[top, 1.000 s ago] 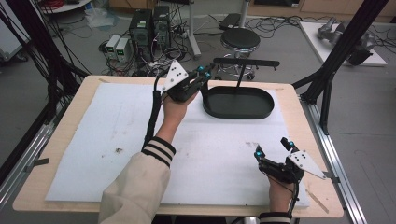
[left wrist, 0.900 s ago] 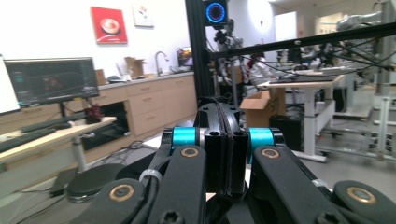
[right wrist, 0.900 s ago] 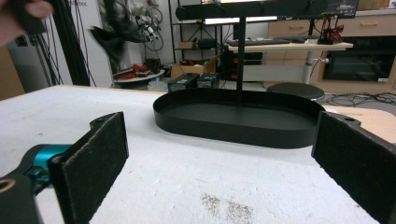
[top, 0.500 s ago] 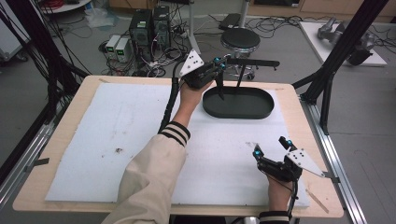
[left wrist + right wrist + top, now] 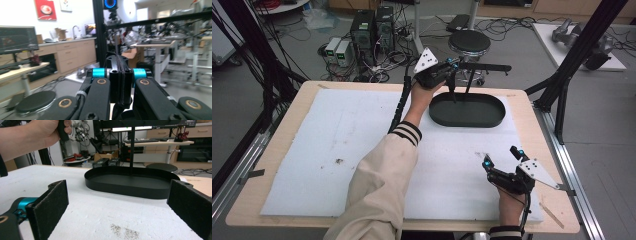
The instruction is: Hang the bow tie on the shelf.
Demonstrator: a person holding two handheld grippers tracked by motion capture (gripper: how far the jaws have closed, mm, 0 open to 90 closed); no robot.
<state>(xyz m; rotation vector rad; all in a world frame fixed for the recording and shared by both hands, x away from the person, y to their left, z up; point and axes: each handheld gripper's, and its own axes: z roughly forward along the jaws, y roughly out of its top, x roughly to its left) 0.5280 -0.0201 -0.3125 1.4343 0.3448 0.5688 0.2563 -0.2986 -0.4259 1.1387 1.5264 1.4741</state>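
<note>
Black oval tray (image 5: 468, 111) at far side of bench (image 5: 277, 190), long axis left to right, just under clenched, empty left tongs (image 5: 451, 63), nearer than right tongs (image 5: 501, 157), gaping and empty, well apart at near edge.

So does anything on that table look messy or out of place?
Only small things: dark crumbs dot the white mat, one speck left of the sleeve and a scatter near the right claw. The black oval tray sits flat and looks undamaged.
</note>
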